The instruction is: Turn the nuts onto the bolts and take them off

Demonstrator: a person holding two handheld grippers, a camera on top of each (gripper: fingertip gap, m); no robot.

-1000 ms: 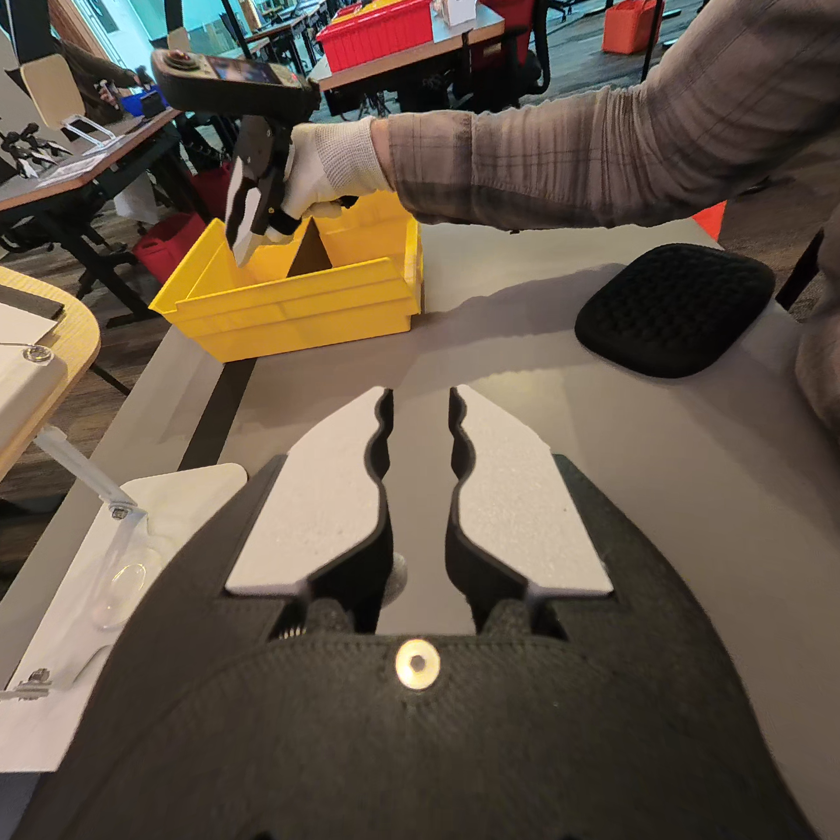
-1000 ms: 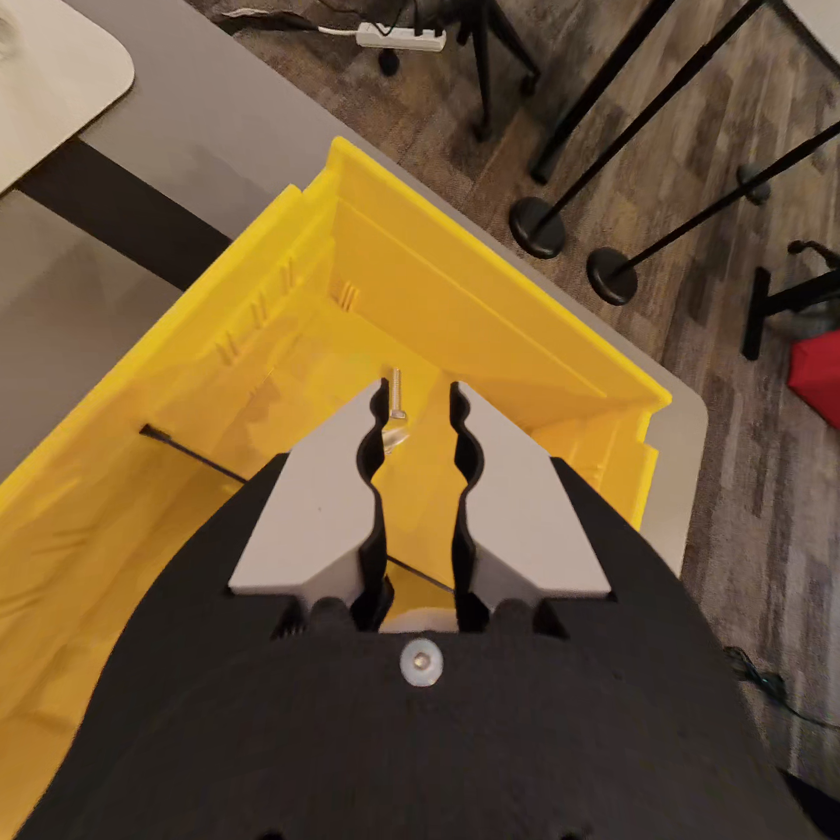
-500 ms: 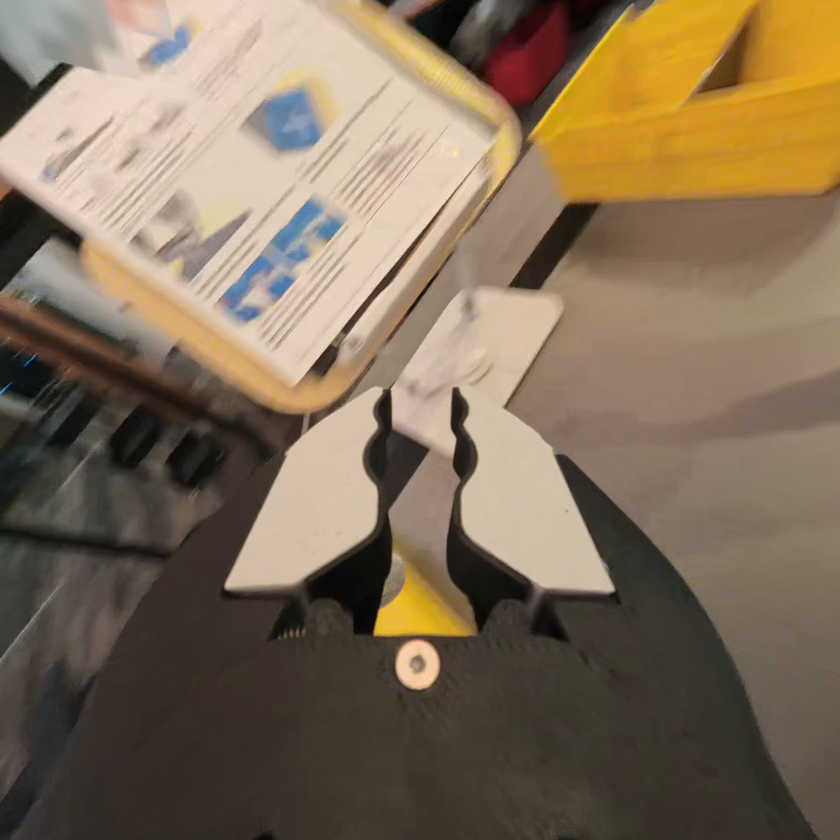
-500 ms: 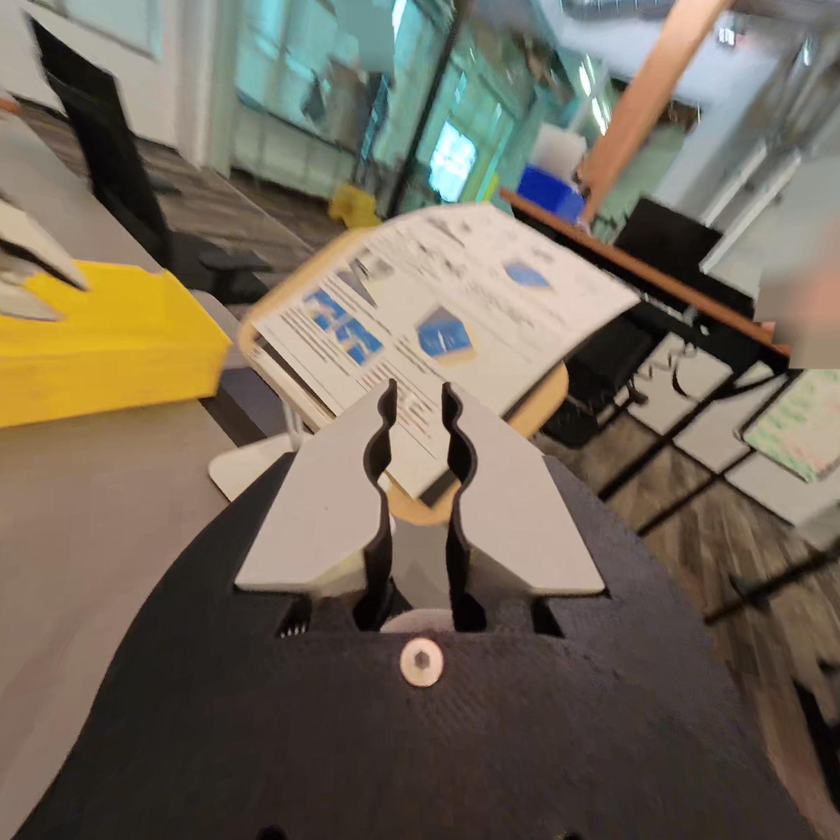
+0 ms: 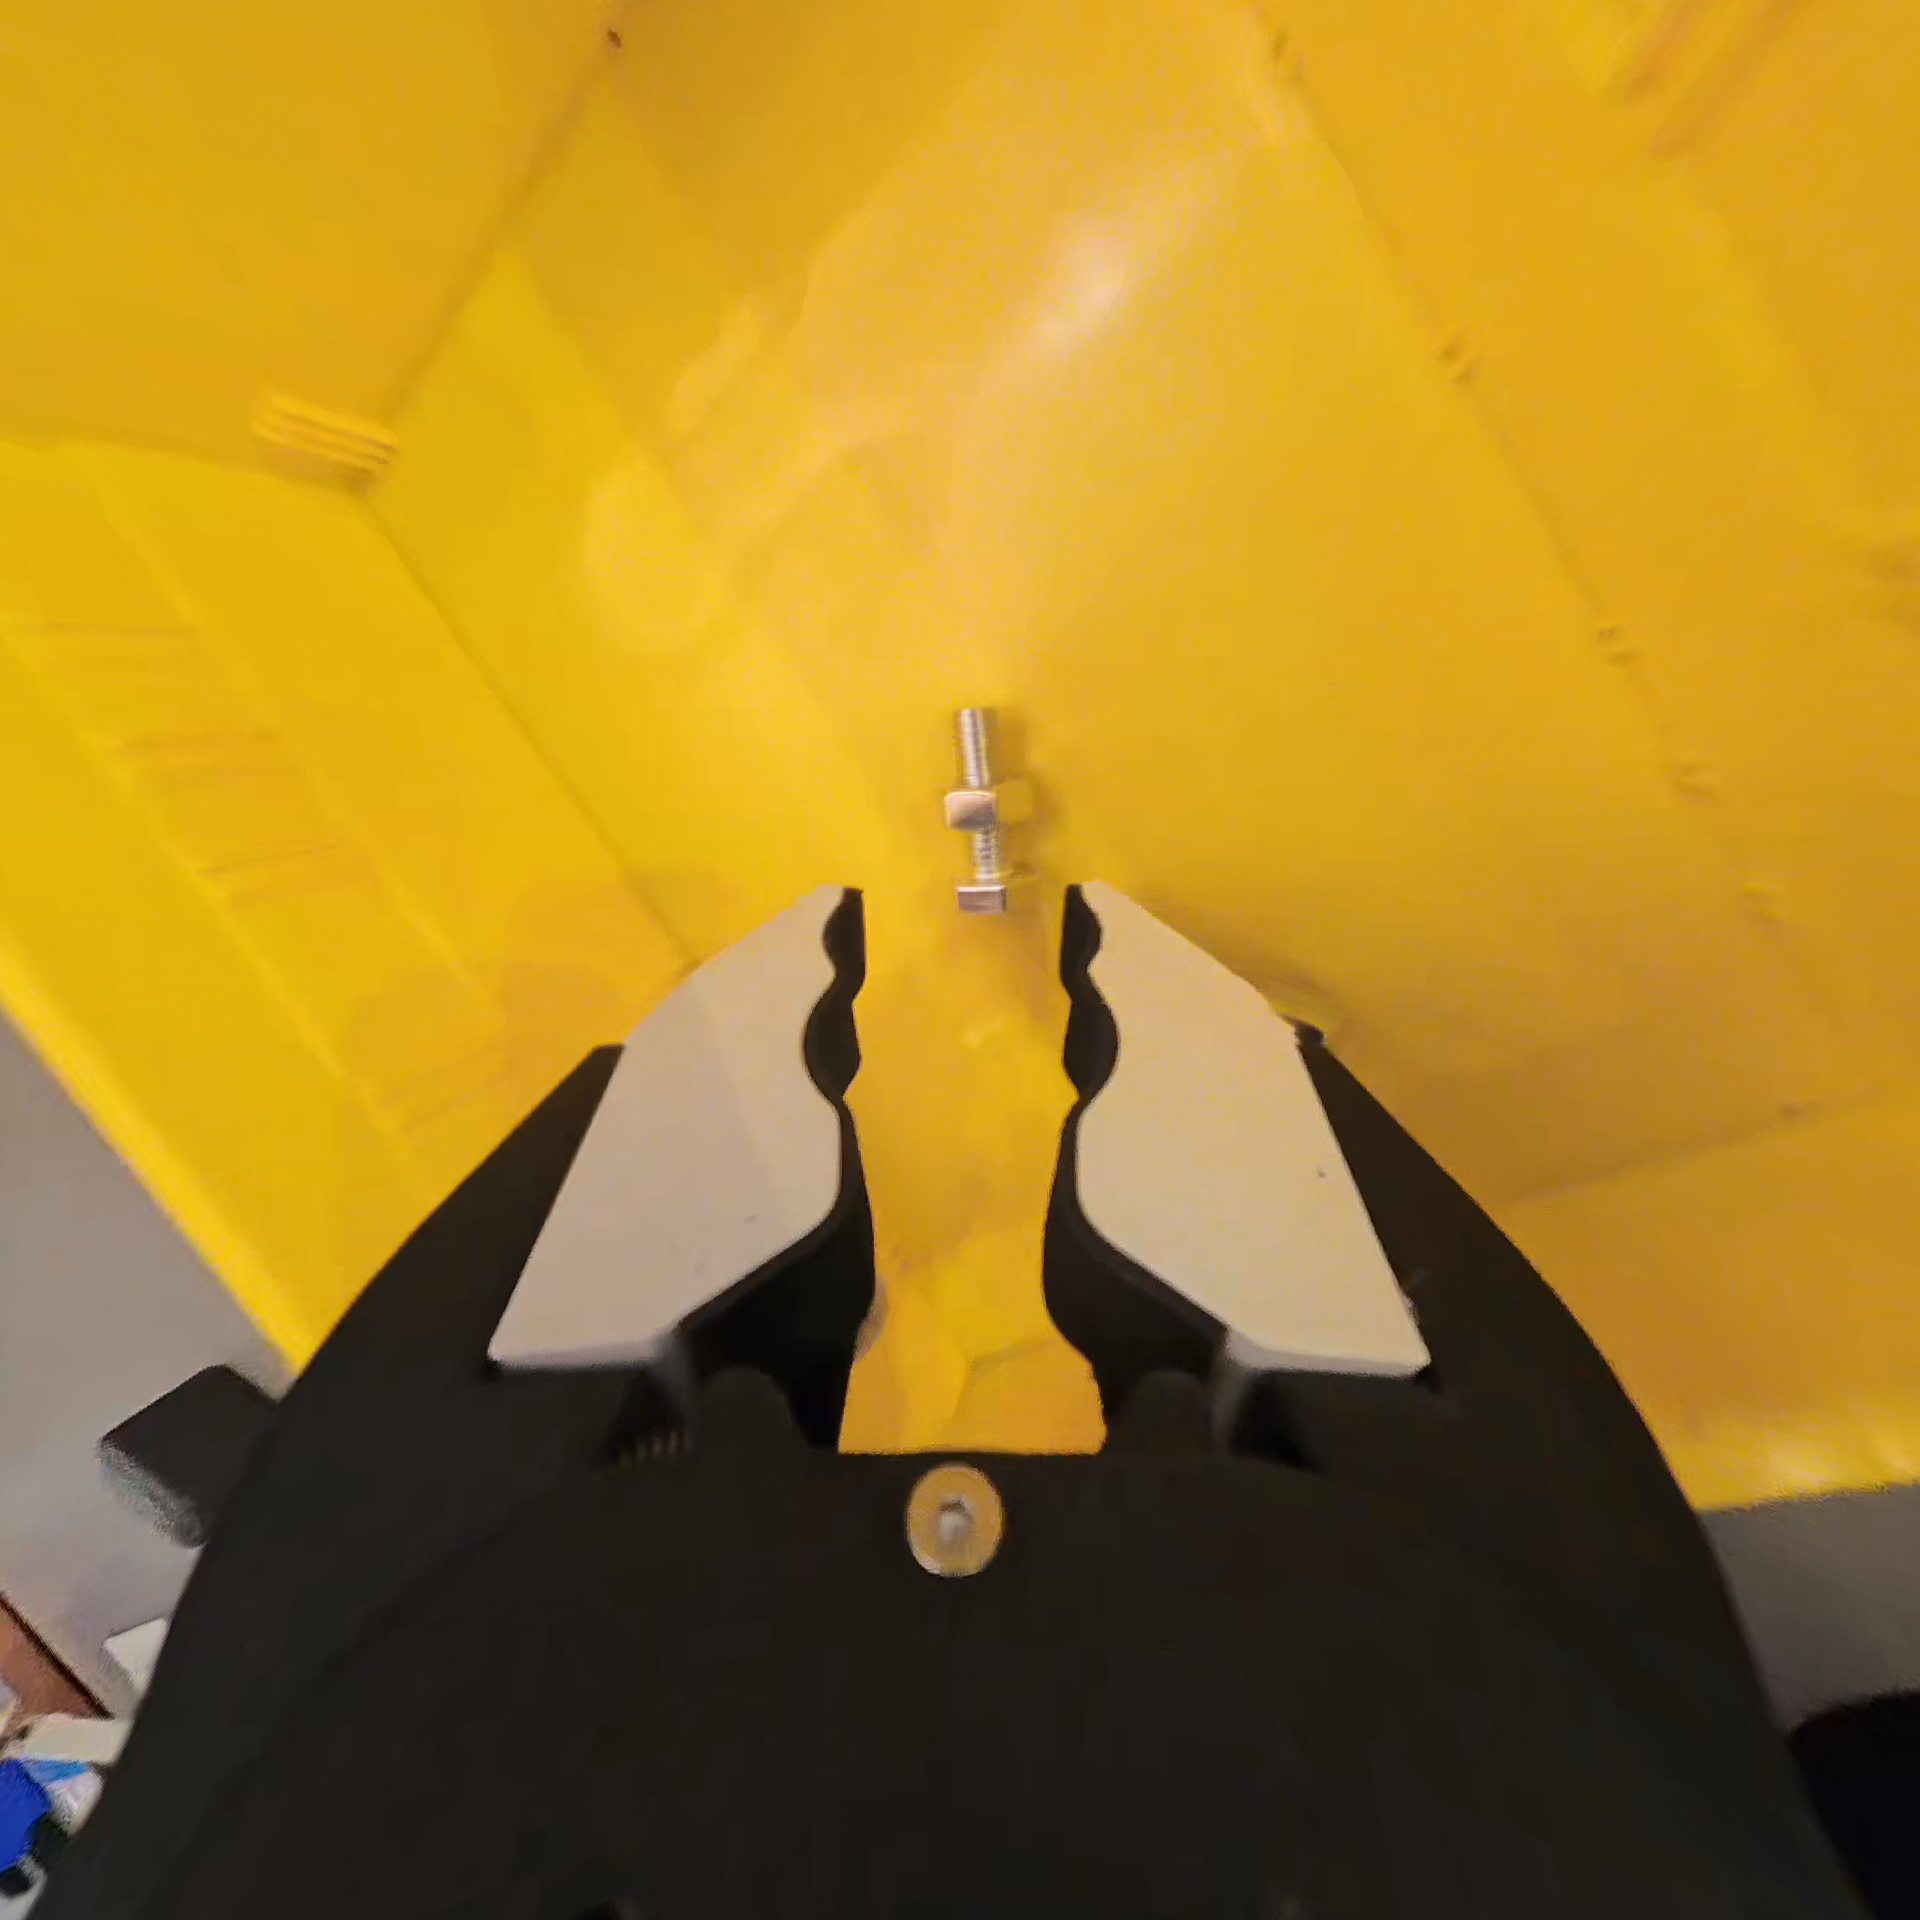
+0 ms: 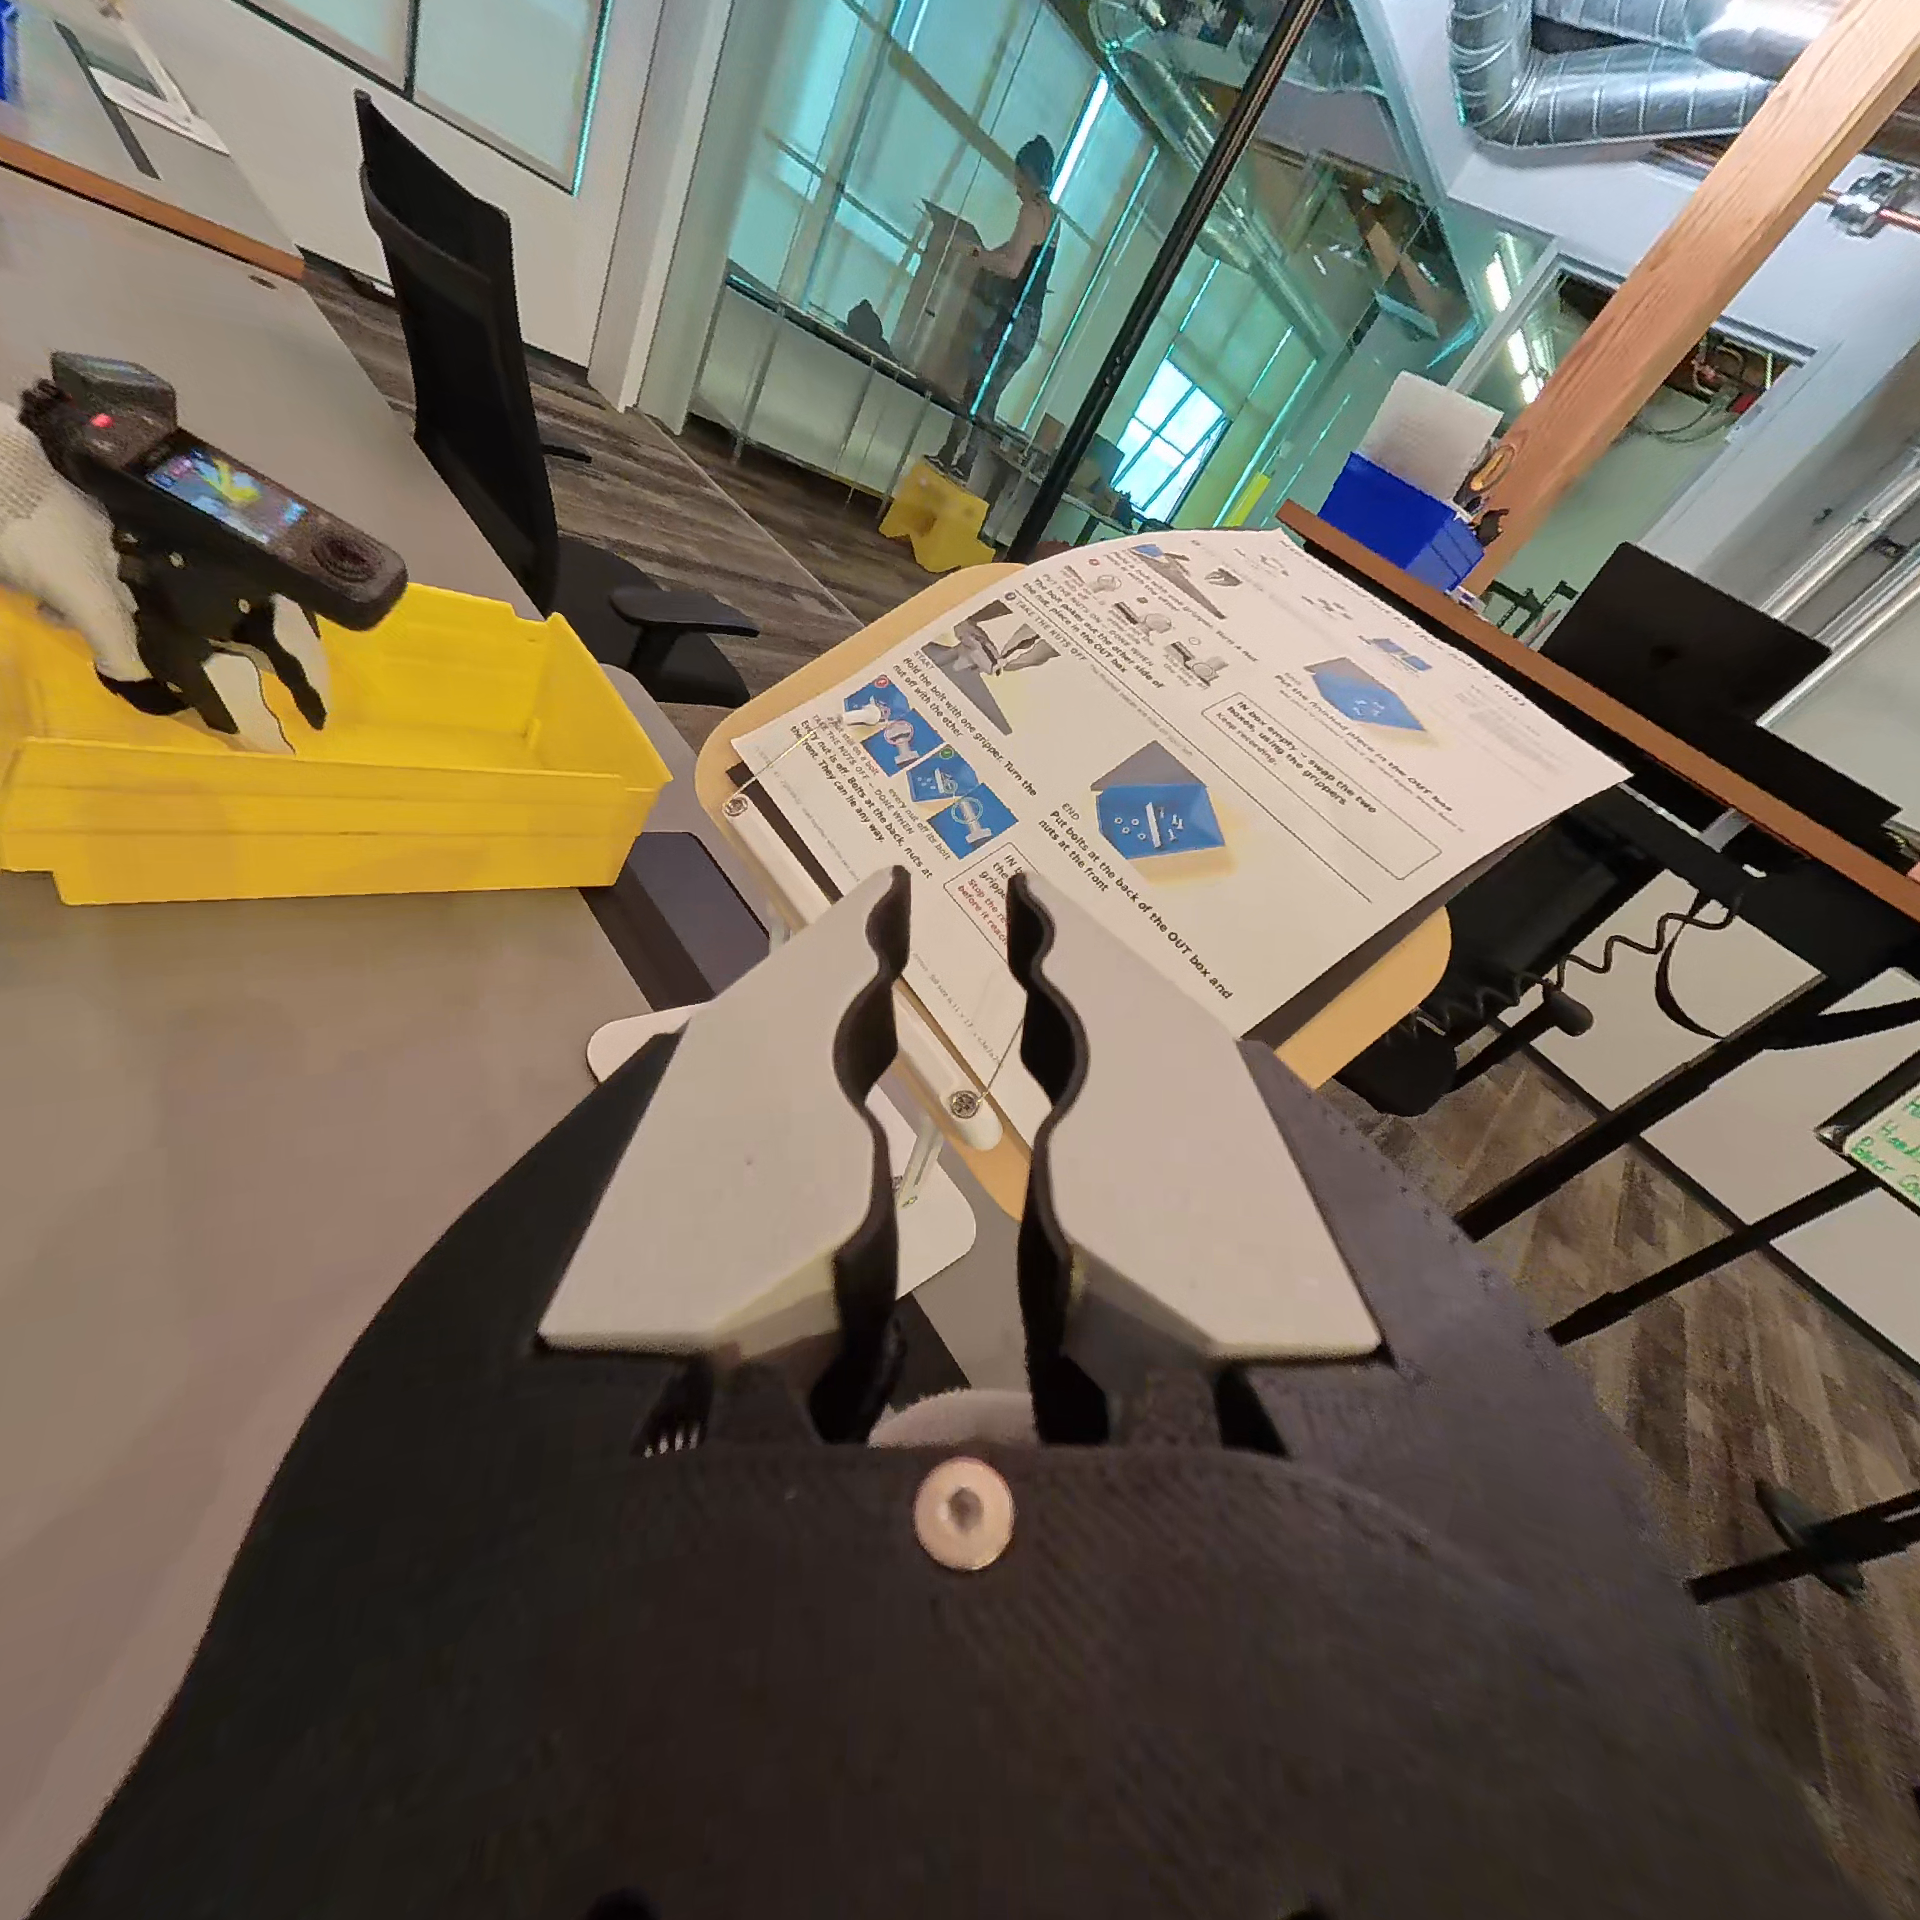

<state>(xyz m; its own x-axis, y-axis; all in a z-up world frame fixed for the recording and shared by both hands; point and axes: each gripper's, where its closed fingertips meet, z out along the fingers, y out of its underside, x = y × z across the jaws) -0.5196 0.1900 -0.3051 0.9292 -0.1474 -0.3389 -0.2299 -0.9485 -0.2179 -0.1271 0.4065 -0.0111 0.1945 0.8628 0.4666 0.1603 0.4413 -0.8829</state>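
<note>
Your left gripper (image 5: 961, 904) is inside the yellow bin (image 5: 1455, 520), pointing down at its floor, with the jaws apart and nothing between them. Straight ahead of the fingertips, just beyond them, lies the bolt (image 5: 977, 821), alone on the bin floor and well away from the walls. Its square head is the end nearest you and its threaded end points away, so its long axis runs almost in line with your fingers, not across them. 1 nut (image 5: 971, 808) sits part-way along the thread.

That alignment is what the next move turns on. The head lies a little toward the left finger (image 5: 717, 1101), inside the gap, so a short push forward should bring the bolt between the jaws. Closing then would clamp the shank from both sides, along its length.

Your right gripper (image 6: 956, 894) is well away from the bin, above the table (image 6: 260, 1091) near its edge, aimed at the sheet of instructions on its stand (image 6: 1195, 727). Its jaws stand slightly apart and hold nothing. In that view your left gripper (image 6: 275, 717) reaches down into the bin, so the left one is clearly nearer the bolt.
</note>
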